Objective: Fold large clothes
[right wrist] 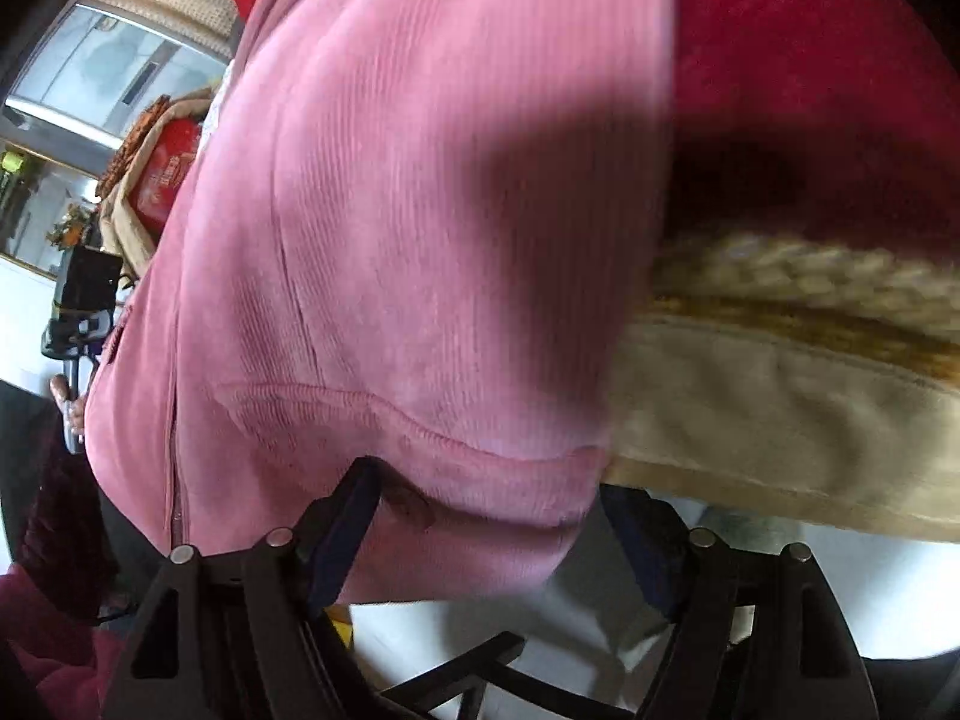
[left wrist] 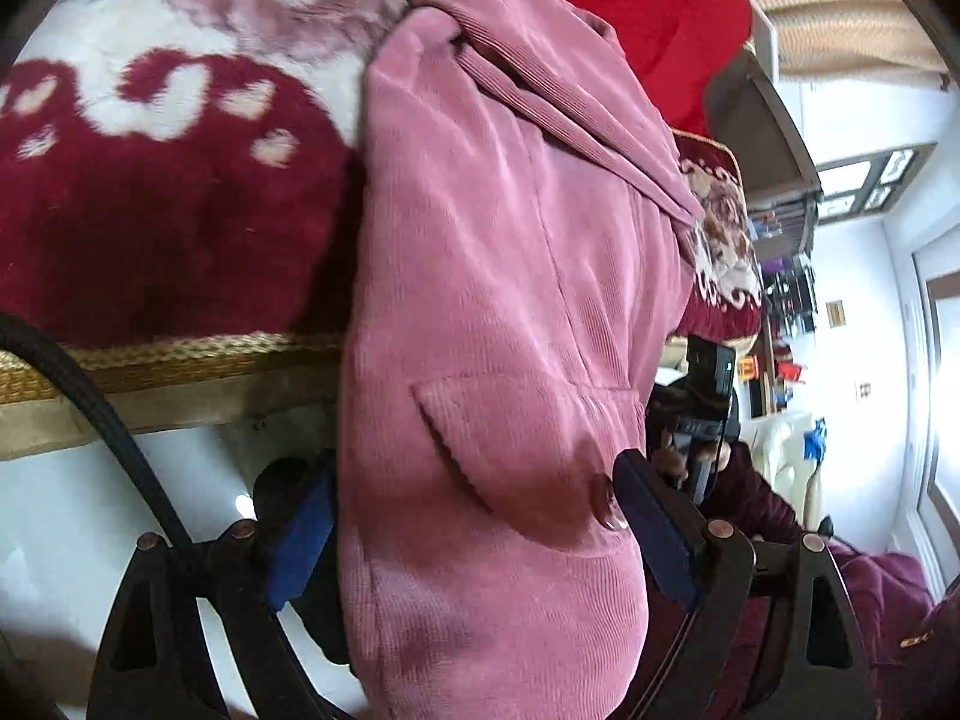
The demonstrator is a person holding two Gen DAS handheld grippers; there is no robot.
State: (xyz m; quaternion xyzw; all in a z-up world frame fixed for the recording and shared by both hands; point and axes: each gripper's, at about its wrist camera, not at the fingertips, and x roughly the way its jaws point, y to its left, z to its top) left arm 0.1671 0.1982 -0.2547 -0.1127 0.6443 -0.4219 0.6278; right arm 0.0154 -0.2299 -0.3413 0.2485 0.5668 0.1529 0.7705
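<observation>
- the pink corduroy coat [left wrist: 498, 312] is cut off at the top and bottom edges of the left wrist view; its far end cannot be seen.
- in the right wrist view the coat hides much of the bed's blanket [right wrist: 798, 60], and its braided trim [right wrist: 798, 276] is blurred.
- shelf clutter [left wrist: 792, 294] is too small to tell.

1. A pink ribbed corduroy jacket [right wrist: 390, 228] fills most of the view, its hem hanging between the two fingers of the right gripper [right wrist: 498, 534].
2. The gripper's blue-padded fingers [right wrist: 345, 531] stand apart, on either side of the hem.
3. To the right, a dark red plush blanket [right wrist: 810, 90] with a golden braided border [right wrist: 798, 288] lies blurred.
</observation>
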